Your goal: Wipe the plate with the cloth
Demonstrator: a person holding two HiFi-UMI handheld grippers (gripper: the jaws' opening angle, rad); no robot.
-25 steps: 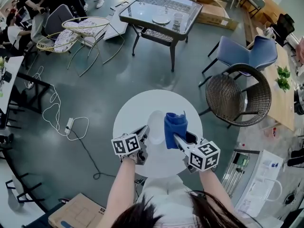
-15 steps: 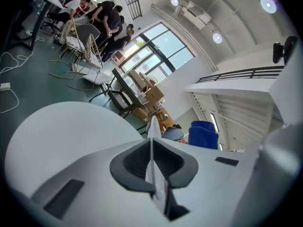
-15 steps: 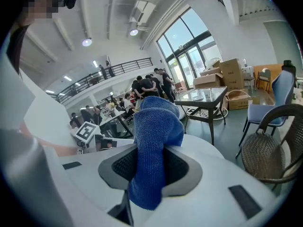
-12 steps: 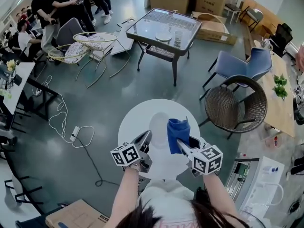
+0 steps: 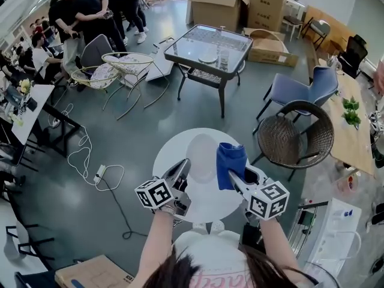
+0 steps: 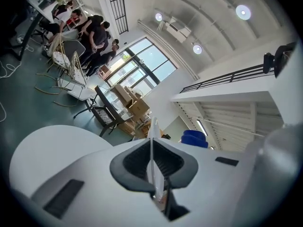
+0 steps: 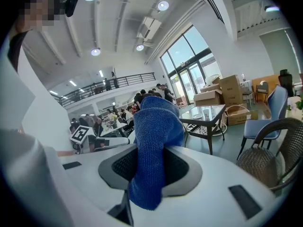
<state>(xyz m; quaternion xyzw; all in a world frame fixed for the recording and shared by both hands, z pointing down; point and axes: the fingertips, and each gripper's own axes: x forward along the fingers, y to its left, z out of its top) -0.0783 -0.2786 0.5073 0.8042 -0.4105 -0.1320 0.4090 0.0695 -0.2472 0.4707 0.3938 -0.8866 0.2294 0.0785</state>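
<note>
The fingers [image 6: 94, 169] of the left gripper [image 5: 182, 170] are clamped on the rim of a thin white plate [image 5: 202, 156], seen edge-on between them. The fingers [image 7: 203, 183] of the right gripper [image 5: 237, 182] pinch a folded blue cloth [image 5: 231, 159], which stands just right of the plate. Both tools are held over a round white tabletop [image 5: 207, 206], above a grey floor [image 5: 120, 215].

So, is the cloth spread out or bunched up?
Bunched up: the cloth is a folded wad clamped in the jaws of the right gripper.
</note>
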